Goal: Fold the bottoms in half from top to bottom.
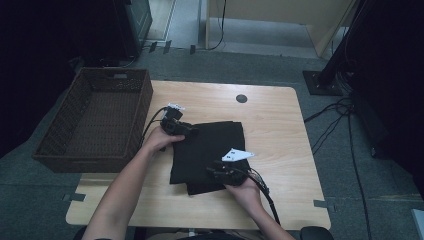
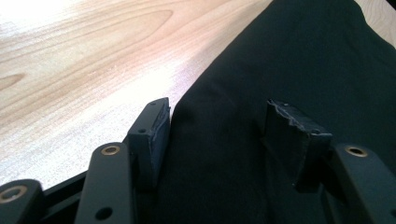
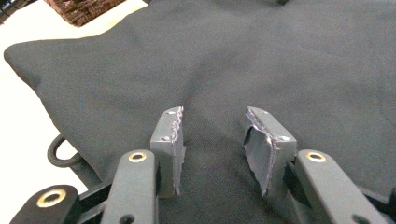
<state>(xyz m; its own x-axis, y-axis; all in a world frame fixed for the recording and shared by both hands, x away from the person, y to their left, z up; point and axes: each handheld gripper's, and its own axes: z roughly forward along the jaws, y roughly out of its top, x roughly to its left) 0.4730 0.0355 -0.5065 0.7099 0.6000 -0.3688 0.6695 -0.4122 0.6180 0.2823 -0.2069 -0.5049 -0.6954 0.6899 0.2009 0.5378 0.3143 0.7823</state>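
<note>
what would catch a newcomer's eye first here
The black cloth, folded flat in the middle of the light wooden table, with the left gripper at its far left edge and the right gripper at its near edge, both with jaws apart. Next, the dark wicker basket at the table's left.

High view dim, surroundings beyond table (image 1: 280, 115) near black. Left gripper view: strong glare on wood, upper left of black cloth (image 2: 299, 70). Right gripper view: tabletop overexposed white left of cloth; jaws slightly soft.
</note>
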